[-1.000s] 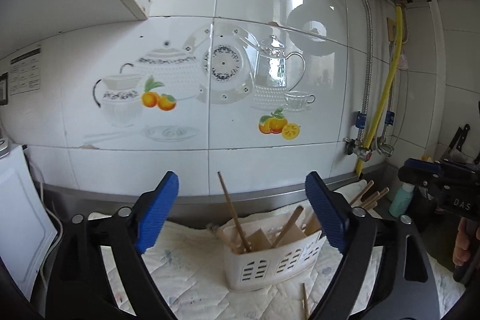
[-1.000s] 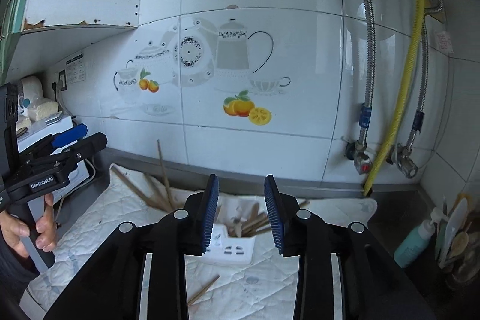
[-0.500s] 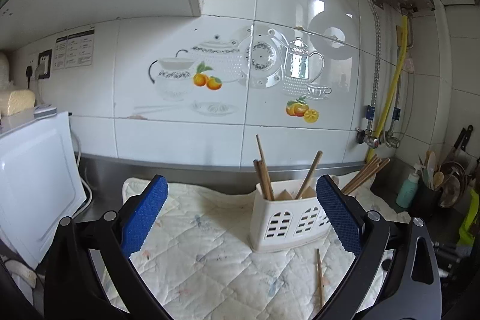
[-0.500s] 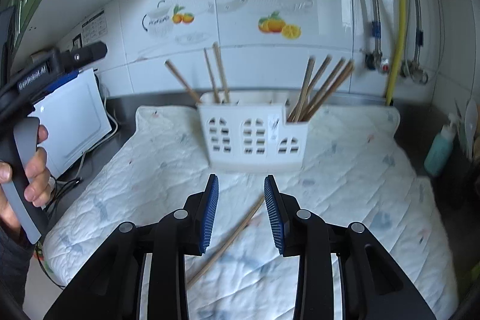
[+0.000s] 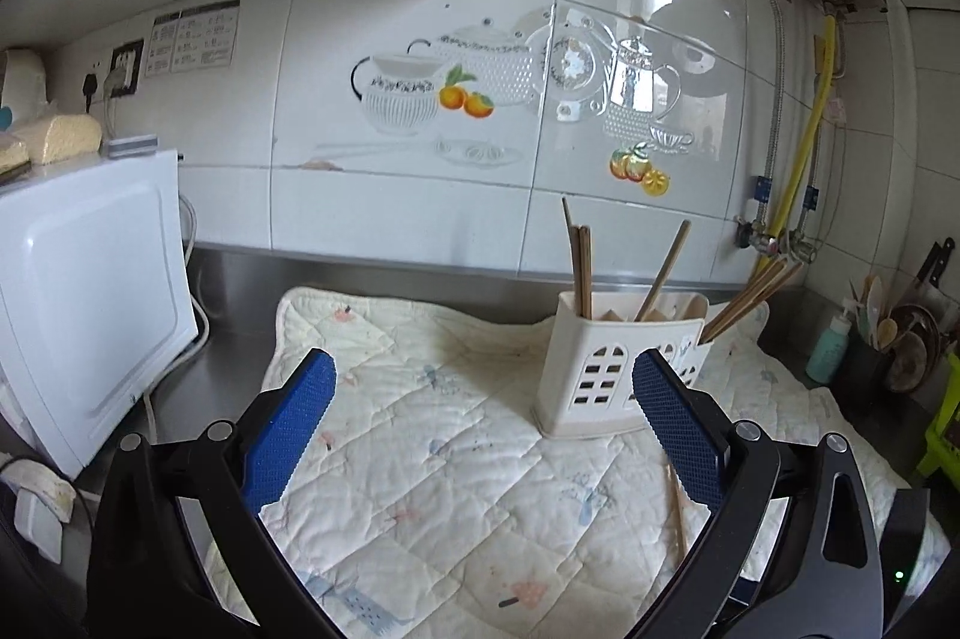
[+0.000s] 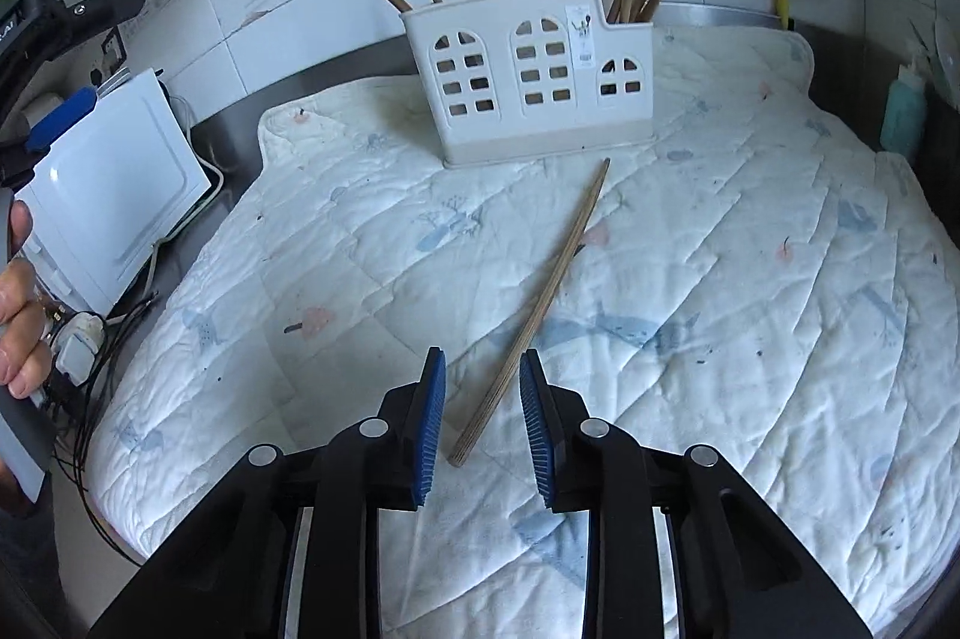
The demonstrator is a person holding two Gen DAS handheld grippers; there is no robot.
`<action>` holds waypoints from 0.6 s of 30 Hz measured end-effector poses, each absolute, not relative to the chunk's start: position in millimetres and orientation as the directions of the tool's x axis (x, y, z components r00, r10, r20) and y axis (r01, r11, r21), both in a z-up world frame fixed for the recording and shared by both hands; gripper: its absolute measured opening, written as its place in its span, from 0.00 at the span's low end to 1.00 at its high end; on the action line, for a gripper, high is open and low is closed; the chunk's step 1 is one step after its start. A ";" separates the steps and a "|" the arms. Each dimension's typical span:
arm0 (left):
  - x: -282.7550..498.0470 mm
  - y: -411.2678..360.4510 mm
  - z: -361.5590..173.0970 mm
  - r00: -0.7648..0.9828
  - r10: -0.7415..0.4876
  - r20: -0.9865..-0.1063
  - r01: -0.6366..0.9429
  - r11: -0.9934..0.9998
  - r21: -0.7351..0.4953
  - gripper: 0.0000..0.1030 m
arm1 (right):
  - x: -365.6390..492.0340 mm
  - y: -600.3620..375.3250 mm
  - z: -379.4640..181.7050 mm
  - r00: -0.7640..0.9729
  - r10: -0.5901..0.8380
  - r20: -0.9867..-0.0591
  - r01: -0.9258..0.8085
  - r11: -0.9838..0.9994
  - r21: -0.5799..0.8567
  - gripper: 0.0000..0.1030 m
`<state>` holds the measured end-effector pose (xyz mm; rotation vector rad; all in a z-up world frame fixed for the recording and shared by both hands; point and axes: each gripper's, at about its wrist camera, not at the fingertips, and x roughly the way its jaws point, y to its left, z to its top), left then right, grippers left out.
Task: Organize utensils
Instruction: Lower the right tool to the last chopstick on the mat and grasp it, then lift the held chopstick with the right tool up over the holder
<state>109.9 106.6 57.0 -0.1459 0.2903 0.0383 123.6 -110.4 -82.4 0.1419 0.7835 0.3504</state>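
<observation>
**Chopstick loose on quilted mat**

Chopstick (image 6: 543, 300), thin wood, lies diagonally on the quilted mat (image 6: 750, 279) before the white slotted plastic holder (image 6: 528, 78). Right gripper (image 6: 482, 423) straddles its near end, parted, not touching. Left gripper (image 5: 483, 420) gapes wide, empty; its view alone shows the microwave (image 5: 84, 279).

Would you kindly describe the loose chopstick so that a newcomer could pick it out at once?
Start at the white quilted mat on the steel counter, where a white plastic utensil holder with arched window cut-outs stands. In front of it one wooden chopstick lies flat, its near end between the right gripper pads. All other chopsticks stand in the holder.
</observation>
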 end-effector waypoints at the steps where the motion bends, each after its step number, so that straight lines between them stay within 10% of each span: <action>1: 110.5 107.7 52.5 0.954 0.007 -0.299 -0.052 0.988 -0.143 0.95 | 124.1 -110.0 -85.4 0.649 0.359 -0.670 -0.247 0.933 0.261 0.22; 18: 104.5 107.4 -4.0 0.906 0.000 -0.422 -0.071 0.986 -0.152 0.95 | 122.1 -105.4 -102.5 0.662 0.283 -0.694 -0.179 0.959 0.219 0.08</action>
